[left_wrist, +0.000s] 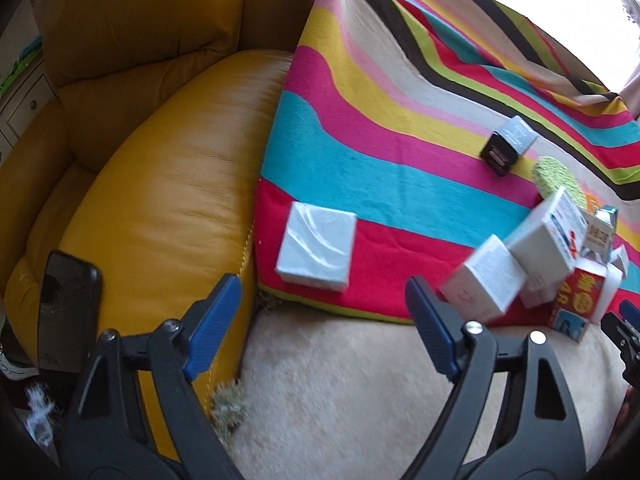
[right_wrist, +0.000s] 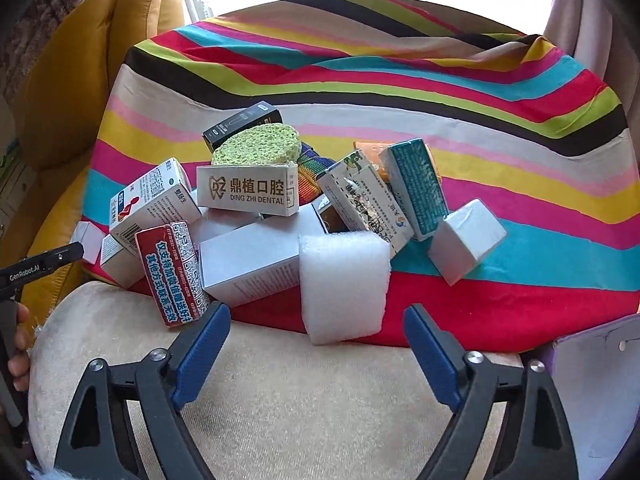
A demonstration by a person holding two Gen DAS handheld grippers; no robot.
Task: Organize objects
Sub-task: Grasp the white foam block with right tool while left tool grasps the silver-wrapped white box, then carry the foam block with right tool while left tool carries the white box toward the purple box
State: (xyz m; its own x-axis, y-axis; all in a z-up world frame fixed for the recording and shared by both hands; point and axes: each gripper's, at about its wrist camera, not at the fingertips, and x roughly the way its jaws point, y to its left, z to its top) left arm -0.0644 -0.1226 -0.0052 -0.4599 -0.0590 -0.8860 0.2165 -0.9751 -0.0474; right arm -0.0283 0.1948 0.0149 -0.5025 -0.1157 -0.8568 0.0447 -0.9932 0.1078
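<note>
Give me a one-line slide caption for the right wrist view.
Open right gripper faces a white foam block fronting a jumble of small boxes on a striped blanket.

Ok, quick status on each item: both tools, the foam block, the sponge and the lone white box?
left tool: open, empty
right tool: open, empty
white foam block: upright at the blanket's front edge
green sponge: lying on the dental box
lone white box: flat, apart from the pile

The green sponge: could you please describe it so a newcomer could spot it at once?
On the striped blanket sits a pile of small boxes. The green sponge lies on top of the white dental box, in front of a black box. It alone is rounded, porous and green.
</note>
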